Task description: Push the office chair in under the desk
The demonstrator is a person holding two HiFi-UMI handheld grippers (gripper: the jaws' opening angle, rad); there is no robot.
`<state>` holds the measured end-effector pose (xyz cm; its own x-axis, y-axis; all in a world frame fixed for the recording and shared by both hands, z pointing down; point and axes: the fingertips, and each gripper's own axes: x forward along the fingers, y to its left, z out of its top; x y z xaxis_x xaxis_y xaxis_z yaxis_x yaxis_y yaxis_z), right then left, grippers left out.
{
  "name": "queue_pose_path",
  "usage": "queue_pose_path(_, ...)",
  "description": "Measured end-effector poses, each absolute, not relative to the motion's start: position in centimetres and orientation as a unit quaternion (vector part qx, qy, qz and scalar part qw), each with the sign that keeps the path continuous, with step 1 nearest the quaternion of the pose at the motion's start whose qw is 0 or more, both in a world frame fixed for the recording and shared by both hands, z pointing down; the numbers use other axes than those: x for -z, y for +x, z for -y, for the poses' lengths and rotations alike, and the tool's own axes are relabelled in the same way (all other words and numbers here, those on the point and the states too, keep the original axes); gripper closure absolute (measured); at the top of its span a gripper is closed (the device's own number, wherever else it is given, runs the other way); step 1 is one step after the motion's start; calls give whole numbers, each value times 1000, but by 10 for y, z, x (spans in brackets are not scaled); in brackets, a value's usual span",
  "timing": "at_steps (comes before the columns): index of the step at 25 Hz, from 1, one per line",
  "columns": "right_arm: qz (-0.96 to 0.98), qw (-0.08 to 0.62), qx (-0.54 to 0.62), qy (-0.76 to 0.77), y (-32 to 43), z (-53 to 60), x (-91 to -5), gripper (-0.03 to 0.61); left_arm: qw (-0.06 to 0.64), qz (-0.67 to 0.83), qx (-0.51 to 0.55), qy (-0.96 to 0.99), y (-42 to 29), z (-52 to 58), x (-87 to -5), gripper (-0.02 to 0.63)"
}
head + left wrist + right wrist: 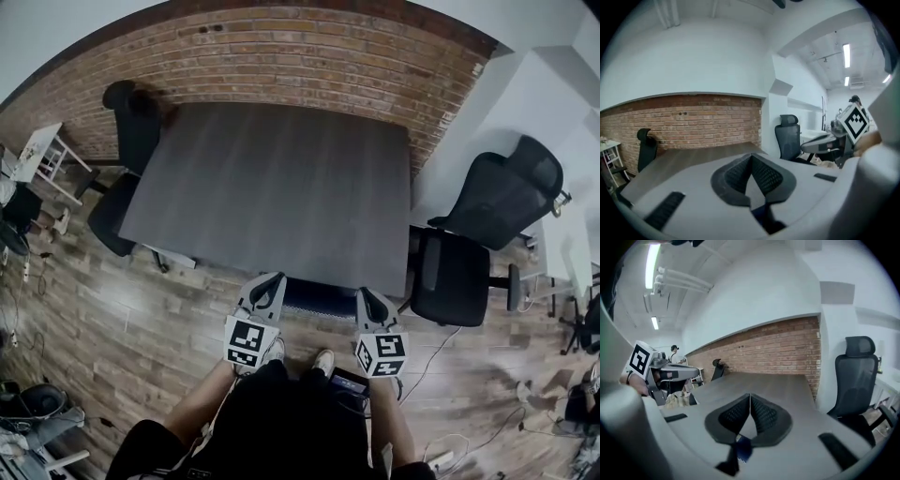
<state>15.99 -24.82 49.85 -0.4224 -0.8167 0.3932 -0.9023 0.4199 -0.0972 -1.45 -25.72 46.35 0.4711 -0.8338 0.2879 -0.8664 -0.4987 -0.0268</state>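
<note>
A dark grey desk point(281, 187) stands against a brick wall. The dark mesh back of an office chair point(319, 296) shows at the desk's near edge, its seat hidden beneath the top. My left gripper point(270, 281) sits just left of that back and my right gripper point(367, 296) just right of it; whether they touch it I cannot tell. Both point at the desk. In the left gripper view the jaws point(751, 157) meet with nothing between them, over the desk top point(693, 159). The right gripper's jaws point(750, 397) are likewise shut and empty.
A second black office chair point(473, 244) stands at the desk's right end, also seen as a tall chair point(855, 376). A third chair point(127, 187) is at the left end. A white rack point(42, 155) and cables on the wooden floor point(112, 337) lie around.
</note>
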Motion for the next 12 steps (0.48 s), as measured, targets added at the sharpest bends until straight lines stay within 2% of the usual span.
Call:
queue_pose_path(8,826,80,-124,544,156,199,-456,575,25,507,-52,860,-7,216,-410,607)
queue_pose_path(12,819,49,-122,559,158,175,-442,575,-18,499,-64,864,-5,201,-405,607)
